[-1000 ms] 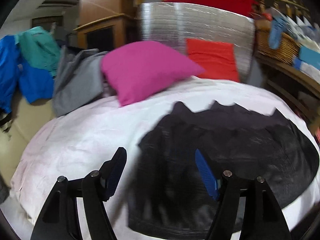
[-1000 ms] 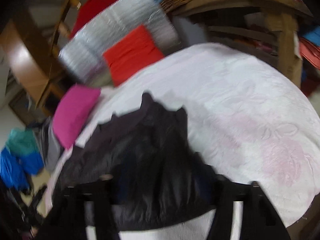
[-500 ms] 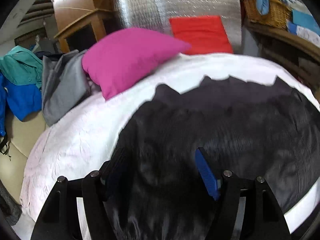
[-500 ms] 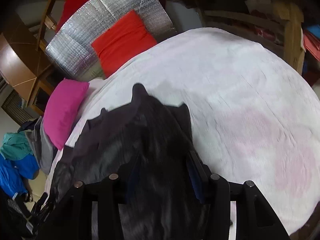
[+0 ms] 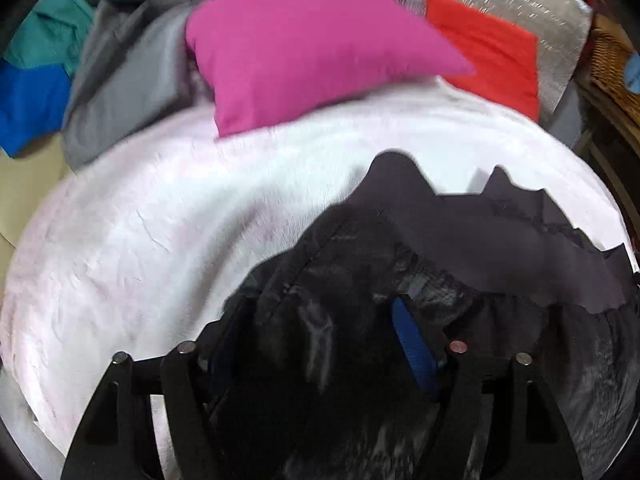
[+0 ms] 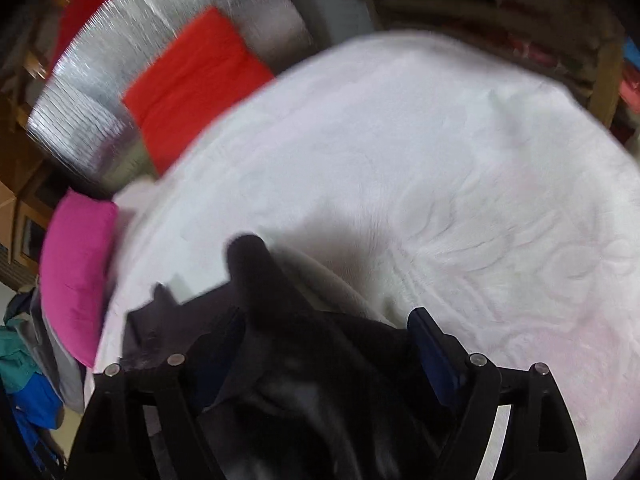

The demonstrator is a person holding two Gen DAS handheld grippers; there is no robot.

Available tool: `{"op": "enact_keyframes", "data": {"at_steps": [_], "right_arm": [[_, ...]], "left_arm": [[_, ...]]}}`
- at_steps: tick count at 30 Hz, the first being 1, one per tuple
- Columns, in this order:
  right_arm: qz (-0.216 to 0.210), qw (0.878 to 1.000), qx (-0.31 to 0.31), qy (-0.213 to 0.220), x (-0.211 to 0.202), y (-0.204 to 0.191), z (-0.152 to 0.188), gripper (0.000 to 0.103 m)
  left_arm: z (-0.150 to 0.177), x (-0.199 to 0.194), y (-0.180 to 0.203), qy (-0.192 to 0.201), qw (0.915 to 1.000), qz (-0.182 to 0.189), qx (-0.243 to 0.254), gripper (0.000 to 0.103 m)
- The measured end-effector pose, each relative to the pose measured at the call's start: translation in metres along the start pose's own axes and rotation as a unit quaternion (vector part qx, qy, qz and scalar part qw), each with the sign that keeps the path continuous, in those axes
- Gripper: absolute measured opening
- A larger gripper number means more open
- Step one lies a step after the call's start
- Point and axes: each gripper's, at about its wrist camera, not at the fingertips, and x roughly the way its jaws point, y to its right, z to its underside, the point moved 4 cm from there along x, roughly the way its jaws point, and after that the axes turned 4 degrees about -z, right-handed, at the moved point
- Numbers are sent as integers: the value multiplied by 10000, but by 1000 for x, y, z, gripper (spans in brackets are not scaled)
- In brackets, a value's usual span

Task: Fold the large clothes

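Observation:
A black garment [image 5: 500, 248] lies rumpled on the white bedspread [image 5: 160, 220], at the near right in the left wrist view. My left gripper [image 5: 320, 320] is open, its blue-padded fingers [image 5: 412, 344] spread with bunched black cloth between them. In the right wrist view the same garment [image 6: 280, 320] fills the lower left, one corner lifted into a peak. My right gripper [image 6: 324, 332] is open too, black cloth lying between its fingers [image 6: 430, 344]. The frames are blurred.
A magenta pillow [image 5: 312, 44] and a red cushion [image 5: 492, 48] against a silver panel [image 5: 520, 4] lie at the far side. Grey, teal and blue clothes [image 5: 100, 64] are heaped far left. A wicker basket [image 5: 612, 68] stands at right. Wooden shelving [image 6: 580, 40] borders the bed.
Both grippers have moved down onto the black garment, which now bunches between their open fingers. Its near edge is rumpled and lifted, where before it lay flat.

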Motion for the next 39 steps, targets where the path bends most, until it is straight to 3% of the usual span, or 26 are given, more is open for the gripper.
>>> {"op": "enact_keyframes", "data": {"at_steps": [2,3,4,5,7,10,12,13,14,17,18,21,24,28,31,32,33,34,36,37,39], "right_arm": [[-198,9996,-174,-130,15,-5,1,83],[-205,9990,-391,-95,17,-11,1,61],[-143,9973,-718,-12,17,-20,1,47],[-48,9959,-898,61,15,-25,2,40],[-14,9933,-1070,436,4,-35,-4,35],[115,9910,-1189,603,5,-36,-8,35],[260,9956,-891,89,33,-19,-5,35],[141,9970,-757,59,35,-15,-5,36],[-4,9975,-702,129,29,-14,-9,40],[-195,9970,-510,548,-4,-13,-12,79],[-242,9967,-450,633,-13,-11,-11,81],[-576,9957,-351,634,-44,-1,-4,81],[-448,9968,-323,576,-68,21,16,81],[-599,9975,-139,347,-88,51,47,81],[-559,9978,-186,300,-99,61,68,74],[-541,9979,-261,259,-99,63,72,62],[-458,9979,-418,172,-98,60,79,49],[-384,9979,-501,133,-96,59,88,46],[-150,9975,-693,78,-89,57,94,46],[161,9960,-883,-15,-78,55,98,46],[322,9948,-957,-106,-68,54,99,47]], "left_arm": [[-5,6,2,45,10000,-15,-8,76],[-6,8,4,76,10000,-51,23,76],[-8,12,7,99,9998,-130,84,76],[-10,17,11,96,9996,-223,150,78],[-12,24,13,101,9991,-343,205,78],[-14,28,17,173,9981,-508,288,79],[-14,25,18,188,9977,-574,318,79],[-14,23,18,210,9975,-592,319,79],[-12,18,18,224,9975,-599,312,79],[-11,3,14,326,9978,-510,253,79],[-10,-3,12,388,9978,-486,219,79],[-8,-21,2,585,9976,-369,94,79],[1,-40,-8,691,9970,-321,131,79],[23,-57,-27,613,9976,-263,172,79],[42,-65,-46,533,9981,-321,43,79],[47,-66,-51,497,9982,-323,-10,79],[53,-66,-55,442,9983,-371,-48,79],[59,-62,-57,357,9982,-488,-41,79],[68,-51,-56,217,9975,-671,89,79],[71,-44,-53,193,9963,-804,222,81],[72,-43,-47,335,9930,-1046,444,81]]}}
